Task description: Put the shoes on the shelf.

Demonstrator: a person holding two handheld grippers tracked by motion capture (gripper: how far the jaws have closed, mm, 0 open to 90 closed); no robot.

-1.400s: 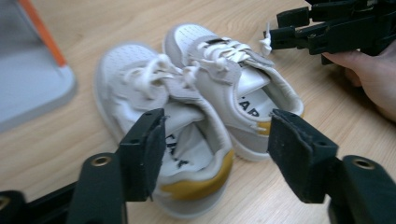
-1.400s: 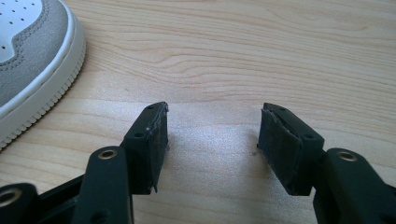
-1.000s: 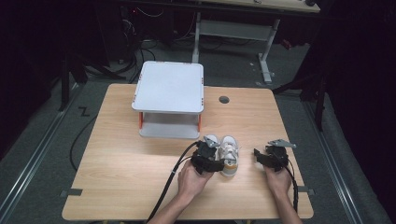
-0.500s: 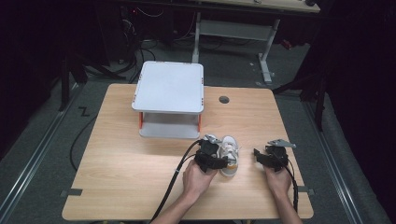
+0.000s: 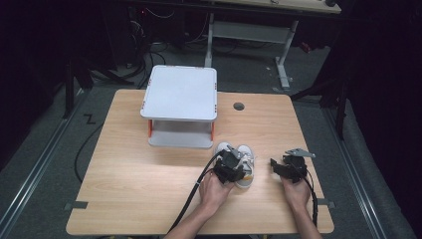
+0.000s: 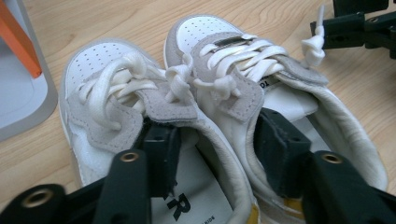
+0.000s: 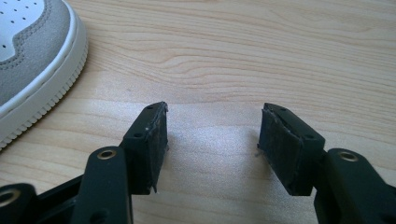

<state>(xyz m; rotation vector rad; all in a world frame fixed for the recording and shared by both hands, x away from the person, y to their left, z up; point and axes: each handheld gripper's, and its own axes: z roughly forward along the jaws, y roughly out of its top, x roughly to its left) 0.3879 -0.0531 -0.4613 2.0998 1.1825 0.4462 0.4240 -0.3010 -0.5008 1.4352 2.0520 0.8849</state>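
Left tool [image 6: 212,154] closing, one jaw inside each shoe [image 6: 140,116]; right tool [image 7: 212,144] spread.

The pair of shoes [image 5: 239,158] sits on the table [image 5: 124,199], just before the stand [image 5: 180,107], apparently not touching.

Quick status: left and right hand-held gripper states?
Left hand-held gripper: jaws just been closing, one inside each shoe of the pair.
Right hand-held gripper: open, empty.

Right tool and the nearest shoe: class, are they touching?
Apart. The right gripper view shows bare table between the right tool and the shoe.
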